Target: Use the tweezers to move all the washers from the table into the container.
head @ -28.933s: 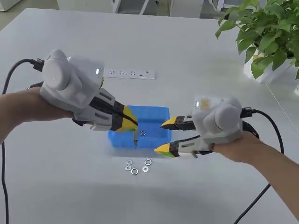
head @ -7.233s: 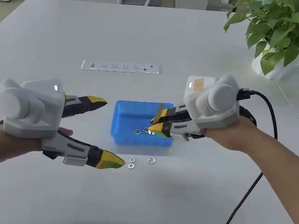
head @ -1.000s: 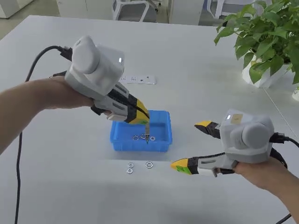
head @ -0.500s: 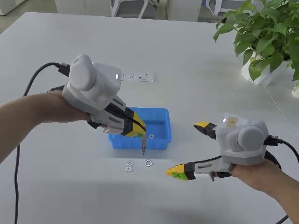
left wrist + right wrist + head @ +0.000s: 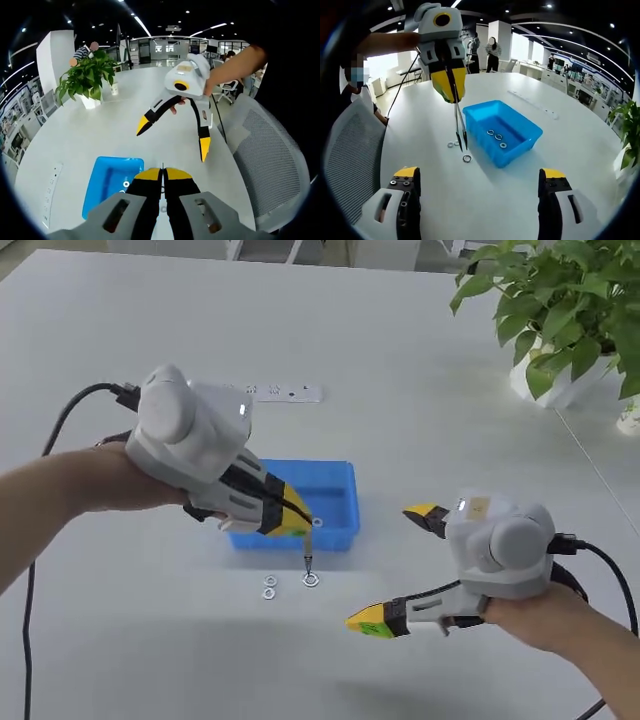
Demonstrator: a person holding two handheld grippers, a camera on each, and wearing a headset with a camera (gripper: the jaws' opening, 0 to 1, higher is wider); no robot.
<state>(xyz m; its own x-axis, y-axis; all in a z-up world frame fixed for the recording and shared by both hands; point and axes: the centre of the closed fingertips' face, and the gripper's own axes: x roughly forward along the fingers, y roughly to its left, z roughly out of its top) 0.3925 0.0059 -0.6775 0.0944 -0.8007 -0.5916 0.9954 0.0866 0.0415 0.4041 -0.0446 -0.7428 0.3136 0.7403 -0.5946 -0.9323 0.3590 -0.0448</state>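
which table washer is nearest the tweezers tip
The lone washer at the tweezers tip; the other two washers lie paired to its left in the head view.

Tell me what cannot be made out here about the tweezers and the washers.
1. Head view: whether the tweezers touch the washer under their tip; too small to tell.
2. Head view: part of the inside of the container, hidden by the left gripper.
3. Left gripper view: the loose washers on the table, hidden behind that gripper's own jaws.

Plastic, metal, matt top
On the smooth, matt pale grey tabletop (image 5: 450, 390) glint small bright metal washers (image 5: 311, 580); the thin grey metal tweezers (image 5: 308, 560) look duller, the blue rectangular plastic container (image 5: 340, 498) smooth with a soft sheen.
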